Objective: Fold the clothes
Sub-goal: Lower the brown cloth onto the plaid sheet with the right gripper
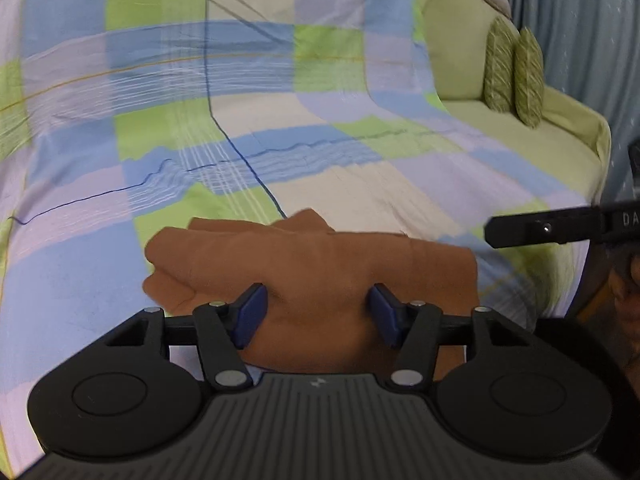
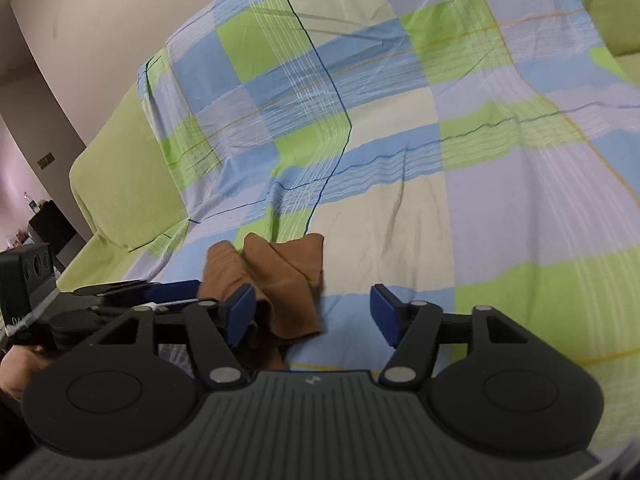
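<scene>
A brown garment [image 1: 312,264] lies folded in a thick bundle on a plaid sheet [image 1: 240,120] spread over a sofa. My left gripper [image 1: 318,314] hovers over the bundle's near edge with its blue pads [image 1: 252,316] apart and brown cloth lying between them, not pinched. In the right wrist view the garment [image 2: 280,276] sits by my right gripper [image 2: 314,312], which is open; its left pad [image 2: 240,312] rests against the cloth's edge and the right pad stands over bare sheet [image 2: 440,160]. The left gripper [image 2: 188,292] reaches the bundle from the left.
The light green sofa [image 1: 480,120] carries two patterned cushions [image 1: 514,76] at its right end, before a blue-grey curtain [image 1: 580,40]. A black finger of the right gripper [image 1: 540,230] juts in from the right. A beige wall [image 2: 100,20] and dark furniture [image 2: 52,224] stand left.
</scene>
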`<state>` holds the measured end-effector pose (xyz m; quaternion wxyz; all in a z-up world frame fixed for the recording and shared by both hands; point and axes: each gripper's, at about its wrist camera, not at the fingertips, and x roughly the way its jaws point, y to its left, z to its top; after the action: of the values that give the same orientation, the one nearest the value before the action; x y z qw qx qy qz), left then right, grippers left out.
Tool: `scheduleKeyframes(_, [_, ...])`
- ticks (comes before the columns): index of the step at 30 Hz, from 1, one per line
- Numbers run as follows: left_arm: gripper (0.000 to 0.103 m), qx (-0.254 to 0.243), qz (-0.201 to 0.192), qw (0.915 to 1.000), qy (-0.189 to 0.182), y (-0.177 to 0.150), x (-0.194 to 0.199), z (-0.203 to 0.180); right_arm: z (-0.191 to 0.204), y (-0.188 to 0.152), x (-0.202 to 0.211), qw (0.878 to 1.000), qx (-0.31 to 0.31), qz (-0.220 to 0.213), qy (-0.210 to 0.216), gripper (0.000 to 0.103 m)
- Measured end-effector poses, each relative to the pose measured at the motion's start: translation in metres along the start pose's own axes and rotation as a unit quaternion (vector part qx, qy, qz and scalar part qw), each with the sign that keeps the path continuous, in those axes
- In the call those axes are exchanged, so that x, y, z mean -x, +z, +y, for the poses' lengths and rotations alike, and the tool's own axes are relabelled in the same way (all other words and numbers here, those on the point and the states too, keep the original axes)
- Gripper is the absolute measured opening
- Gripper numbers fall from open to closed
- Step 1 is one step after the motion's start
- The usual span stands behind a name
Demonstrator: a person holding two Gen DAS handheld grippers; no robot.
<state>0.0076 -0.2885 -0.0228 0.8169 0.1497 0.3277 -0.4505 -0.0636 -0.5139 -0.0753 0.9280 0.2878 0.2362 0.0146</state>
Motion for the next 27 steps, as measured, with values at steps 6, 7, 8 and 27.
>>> scheduleKeyframes(6, [0.081,-0.04,-0.014,0.9991,-0.009,0.004,0.007,-0.024,-0.01,-0.008,-0.01,1.0,-0.012,0.008,-0.002,0.069])
scheduleKeyframes(7, [0.07,-0.048,-0.006,0.9988,-0.013,0.004,0.001,-0.027,-0.011,-0.01,-0.012,1.0,-0.016,0.008,-0.002,0.069])
scheduleKeyframes(8, [0.051,-0.056,0.0,0.9983,-0.015,0.003,-0.003,-0.029,-0.011,-0.011,-0.013,1.0,-0.018,0.009,0.0,0.069])
scheduleKeyframes(27, [0.017,0.009,0.004,0.9992,0.04,-0.071,0.085,0.006,0.06,-0.015,-0.061,0.994,0.033,0.039,0.098,0.069])
